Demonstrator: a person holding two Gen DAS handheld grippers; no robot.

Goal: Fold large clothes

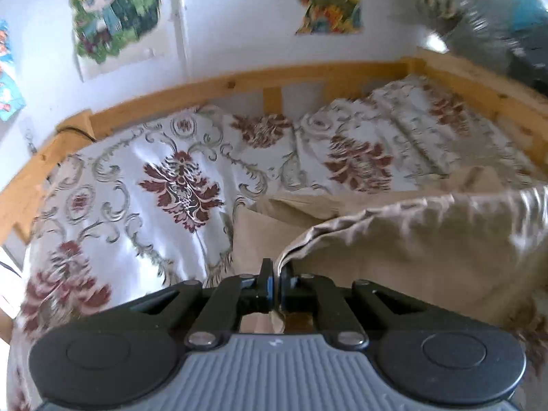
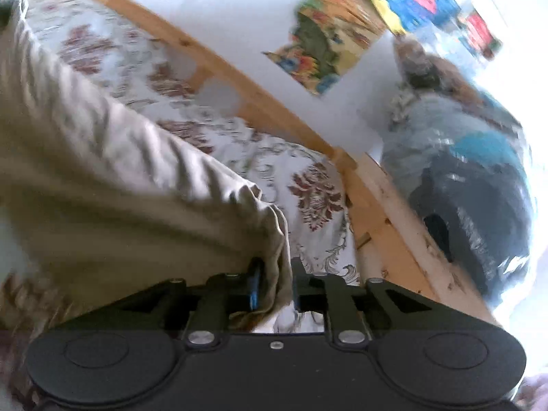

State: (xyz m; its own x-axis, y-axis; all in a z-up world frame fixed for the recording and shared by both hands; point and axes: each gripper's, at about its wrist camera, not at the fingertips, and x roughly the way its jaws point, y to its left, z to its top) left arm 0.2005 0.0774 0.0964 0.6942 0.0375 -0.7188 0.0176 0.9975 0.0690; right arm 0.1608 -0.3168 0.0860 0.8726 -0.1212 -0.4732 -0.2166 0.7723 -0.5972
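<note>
Two grippers each held an edge of one beige garment (image 1: 428, 239) above a bed. Left wrist view: the left gripper (image 1: 275, 275) had its jaws pressed together on a thin gathered corner of the cloth, which rose from the fingertips and spread ahead and to the right in soft folds. A flatter part of the garment lay just ahead of the jaws on the floral bedspread (image 1: 137, 178), whose dark red medallions and grey scrollwork filled the area ahead and to the left. A wooden bed frame (image 1: 212, 85) curved across farther ahead, and beyond it a white wall carried a cartoon poster (image 1: 113, 10). A blurred grey and blue bundle (image 1: 496, 17) sat far ahead to the right.

Right wrist view: the right gripper (image 2: 275, 284) grasped a thicker bunched fold of the same garment (image 2: 102, 171); the cloth filled the gap between the blue-padded left finger and the black right finger, so the jaws stood partly apart around it. From there the fabric stretched ahead and to the left in taut wrinkles. The bedspread (image 2: 315, 195) lay ahead beneath it, the bed frame (image 2: 376, 212) ran diagonally to the right, and the blurred bundle (image 2: 462, 171) lay beyond the frame.
</note>
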